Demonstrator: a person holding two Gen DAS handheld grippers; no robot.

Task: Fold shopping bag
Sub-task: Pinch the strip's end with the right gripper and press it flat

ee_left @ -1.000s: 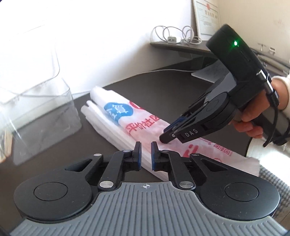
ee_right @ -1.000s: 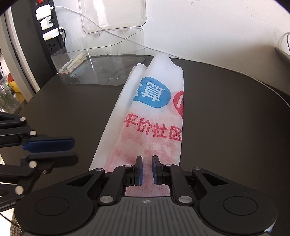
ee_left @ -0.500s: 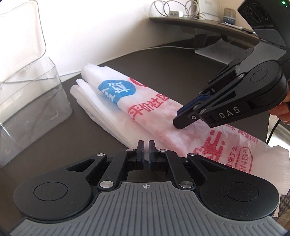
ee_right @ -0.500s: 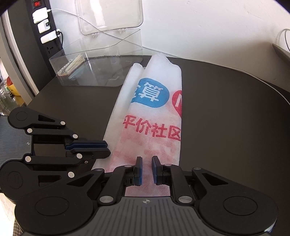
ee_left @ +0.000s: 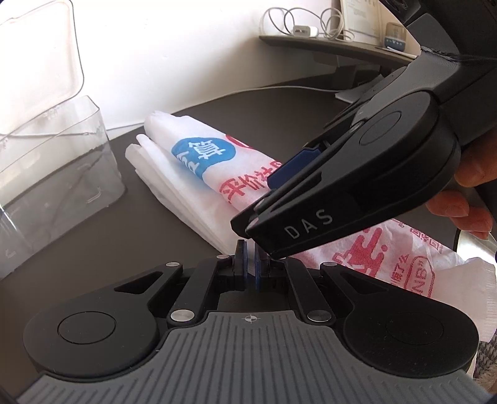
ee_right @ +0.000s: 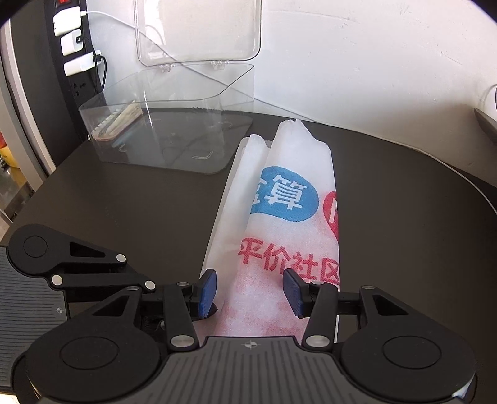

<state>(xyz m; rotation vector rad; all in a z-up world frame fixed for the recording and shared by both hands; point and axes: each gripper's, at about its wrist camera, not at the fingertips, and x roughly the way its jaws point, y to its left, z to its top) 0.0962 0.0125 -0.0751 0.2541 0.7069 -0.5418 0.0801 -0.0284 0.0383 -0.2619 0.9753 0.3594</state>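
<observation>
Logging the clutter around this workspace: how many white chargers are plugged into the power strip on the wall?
3, stacked down the black power strip at upper left of the right wrist view: top charger, middle charger, bottom charger. Others may lie beyond the frame's top edge.

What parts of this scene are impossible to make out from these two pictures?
- Left wrist view: the bag's middle is hidden behind the right gripper.
- Left wrist view: whether the shut left gripper pinches the bag edge; the right gripper covers its tips.
- Right wrist view: the bag's near end is hidden under the gripper body.
- Right wrist view: the contents of the clear box are too small and blurred by reflections.
</observation>
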